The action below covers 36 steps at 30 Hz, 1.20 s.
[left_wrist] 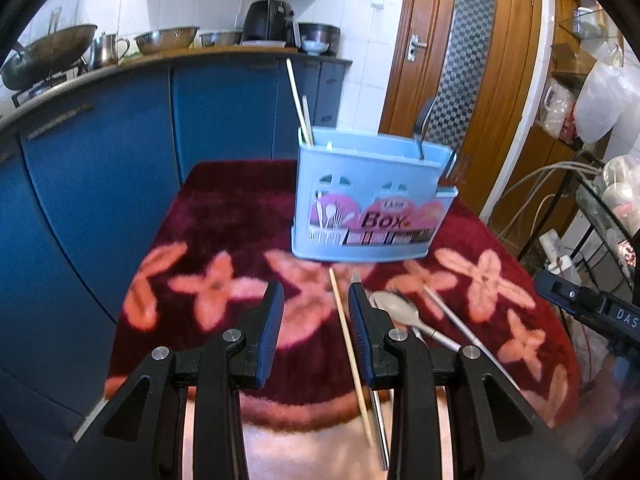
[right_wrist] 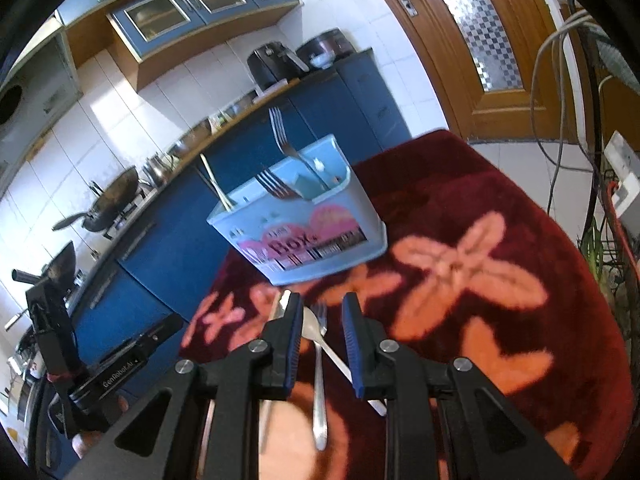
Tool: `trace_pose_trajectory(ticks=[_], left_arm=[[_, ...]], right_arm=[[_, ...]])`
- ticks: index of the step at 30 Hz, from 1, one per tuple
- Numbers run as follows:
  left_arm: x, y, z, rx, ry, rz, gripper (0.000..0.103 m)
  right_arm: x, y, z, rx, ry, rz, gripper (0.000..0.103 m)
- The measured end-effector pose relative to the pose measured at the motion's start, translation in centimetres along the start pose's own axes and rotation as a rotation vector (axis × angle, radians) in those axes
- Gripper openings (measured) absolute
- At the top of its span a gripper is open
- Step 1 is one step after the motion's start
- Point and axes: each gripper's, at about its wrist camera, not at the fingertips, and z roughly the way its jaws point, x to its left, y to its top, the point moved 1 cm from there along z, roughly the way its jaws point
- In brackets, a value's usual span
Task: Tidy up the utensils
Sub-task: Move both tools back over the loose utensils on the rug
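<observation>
A light blue utensil box [left_wrist: 360, 200] [right_wrist: 304, 232] stands on the dark red flowered cloth [left_wrist: 224, 216]. It holds chopsticks [left_wrist: 298, 100] at its left end and forks [right_wrist: 280, 132] at its right. Loose on the cloth in front lie a wooden chopstick [left_wrist: 348, 344], a spoon [left_wrist: 396, 308], a fork [right_wrist: 319, 360] and other metal handles [left_wrist: 456, 320]. My left gripper [left_wrist: 316, 308] is open above the chopstick, which lies close to its right finger. My right gripper [right_wrist: 322, 320] is open above the fork and the spoon [right_wrist: 308, 328], gripping nothing.
Blue kitchen cabinets [left_wrist: 100, 168] run along the left of the table, with pans and bowls on the counter [left_wrist: 168, 40]. A wooden door [left_wrist: 460, 64] stands behind. A rack with cables [left_wrist: 592, 184] is close on the right. The other gripper's body [right_wrist: 120, 364] shows at the left.
</observation>
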Motion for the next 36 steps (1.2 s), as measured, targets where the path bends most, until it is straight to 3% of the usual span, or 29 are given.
trace_pose_trajectory(ticks=[8, 16, 26, 36], left_arm=[[-0.4, -1.5, 4.7, 0.125, 0.01, 0.011, 0.034], [-0.8, -2.3, 8.2, 0.224, -0.003, 0.02, 0.034], [-0.8, -2.2, 10.6, 0.286, -0.003, 0.03, 0.034], [-0.7, -0.9, 10.9, 0.289, -0.04, 0.015, 0.034]], right_arm=[[-1.2, -1.5, 3.6, 0.1, -0.057, -0.034, 0.023], [-0.9, -2.3, 6.1, 0.182, -0.109, -0.146, 0.023], [-0.4, -2.8, 9.0, 0.283, -0.167, -0.289, 0.023], [0.3, -2.5, 10.4, 0.346, -0.197, -0.41, 0.023]])
